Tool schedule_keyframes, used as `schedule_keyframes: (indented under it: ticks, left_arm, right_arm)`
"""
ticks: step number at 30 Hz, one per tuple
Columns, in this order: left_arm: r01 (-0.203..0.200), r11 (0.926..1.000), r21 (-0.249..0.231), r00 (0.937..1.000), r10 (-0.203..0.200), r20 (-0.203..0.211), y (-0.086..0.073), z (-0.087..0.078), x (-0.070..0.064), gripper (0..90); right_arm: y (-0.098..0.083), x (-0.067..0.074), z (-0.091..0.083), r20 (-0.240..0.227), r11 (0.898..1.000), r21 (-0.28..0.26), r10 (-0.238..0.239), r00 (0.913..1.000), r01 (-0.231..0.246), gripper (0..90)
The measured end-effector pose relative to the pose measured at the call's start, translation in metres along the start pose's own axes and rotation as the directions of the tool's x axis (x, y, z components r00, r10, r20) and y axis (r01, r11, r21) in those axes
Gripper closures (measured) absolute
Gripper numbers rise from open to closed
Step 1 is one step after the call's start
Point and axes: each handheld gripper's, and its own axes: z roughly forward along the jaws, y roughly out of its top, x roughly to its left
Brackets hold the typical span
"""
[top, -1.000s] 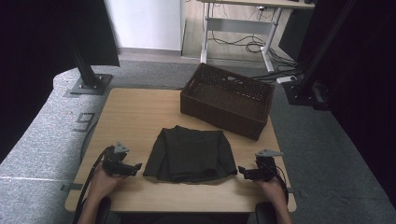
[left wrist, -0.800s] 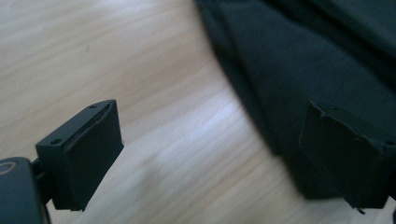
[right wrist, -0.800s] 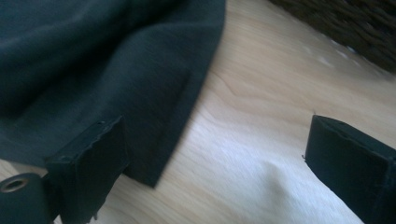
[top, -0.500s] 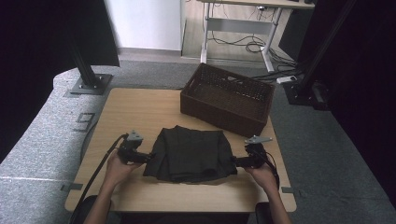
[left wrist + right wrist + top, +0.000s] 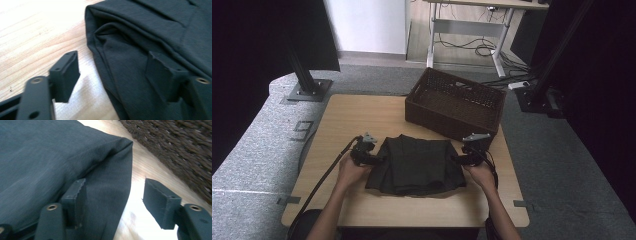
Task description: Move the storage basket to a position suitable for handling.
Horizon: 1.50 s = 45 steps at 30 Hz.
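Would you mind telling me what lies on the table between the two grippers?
The folded dark cloth lies between the left gripper and the right gripper, as the high view shows. Each gripper's open jaws straddle one side edge of it.

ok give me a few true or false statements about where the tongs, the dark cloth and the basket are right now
1. The folded dark garment lies on the wooden table. True.
2. The wicker basket holds the garment. False: the garment lies on the table in front of the basket.
3. The left tongs are open, straddling the garment's edge. True.
4. The right tongs are clamped shut on the basket rim. False: they are open at the garment's corner.
5. Both tongs sit on one side of the garment. False: one at each side.
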Motion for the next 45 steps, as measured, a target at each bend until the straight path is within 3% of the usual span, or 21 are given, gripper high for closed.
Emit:
schedule_keyframes:
  ticks: [4, 8, 10, 11, 14, 15, 18, 23, 26, 37, 45]
  left_arm:
    - [0.032, 0.9994, -0.013, 0.9994, -0.032, -0.014, -0.001, 0.008, 0.006, 36.3]
    - [0.05, 0.9987, -0.01, 0.9987, -0.049, 0.014, -0.002, 0.014, 0.009, 43.6]
    - [0.06, 0.9982, -0.005, 0.9975, -0.06, 0.036, -0.003, 0.017, 0.01, 46.0]
    - [0.077, 0.9971, 0.002, 0.9944, -0.076, 0.073, -0.004, 0.02, 0.012, 50.4]
    - [0.093, 0.9957, 0.0, 0.9908, -0.093, 0.099, -0.004, 0.021, 0.013, 59.0]
    - [0.092, 0.9958, 0.0, 0.9901, -0.091, 0.107, -0.004, 0.02, 0.013, 62.5]
    - [0.073, 0.9973, 0.002, 0.9928, -0.073, 0.095, -0.004, 0.019, 0.008, 66.9]
    - [0.023, 0.9997, 0.01, 0.9983, -0.023, 0.054, -0.005, 0.016, -0.002, 68.9]
    - [0.003, 0.9998, 0.022, 0.9988, -0.004, 0.049, -0.007, 0.012, -0.007, 68.9]
    - [-0.033, 0.9991, 0.026, 0.9953, 0.031, 0.091, -0.031, -0.009, -0.026, 68.4]
    - [-0.019, 0.9998, 0.01, 0.9922, 0.017, 0.123, -0.049, -0.022, -0.036, 68.1]
  right_arm:
    - [0.007, -0.001, 0.021, 0.014, 0.999, 0.044, -0.013, 0.9998, 0.013, 40.1]
    - [0.007, -0.001, 0.032, 0.019, 0.997, 0.076, -0.021, 0.9996, 0.02, 44.2]
    - [0.006, 0.0, 0.038, 0.012, 0.995, 0.092, -0.023, 0.9997, 0.021, 47.5]
    - [0.005, 0.0, 0.041, 0.006, 0.994, 0.103, -0.027, 0.9996, 0.026, 51.9]
    - [0.004, 0.002, 0.04, 0.007, 0.994, 0.105, -0.028, 0.9996, 0.027, 59.0]
    - [0.004, 0.003, 0.039, 0.002, 0.992, 0.113, -0.051, 0.9987, 0.05, 64.7]
    - [0.002, 0.006, 0.037, -0.01, 0.992, 0.117, -0.054, 0.9985, 0.055, 71.0]
    - [-0.003, 0.009, 0.033, -0.021, 0.992, 0.11, -0.057, 0.9982, 0.059, 73.9]
    - [-0.009, 0.012, 0.029, -0.032, 0.992, 0.105, -0.061, 0.9976, 0.064, 74.7]
    - [-0.034, 0.029, 0.01, -0.064, 0.993, 0.081, -0.084, 0.9944, 0.089, 74.4]
    - [-0.049, 0.041, -0.003, -0.091, 0.991, 0.073, -0.103, 0.9905, 0.11, 74.1]
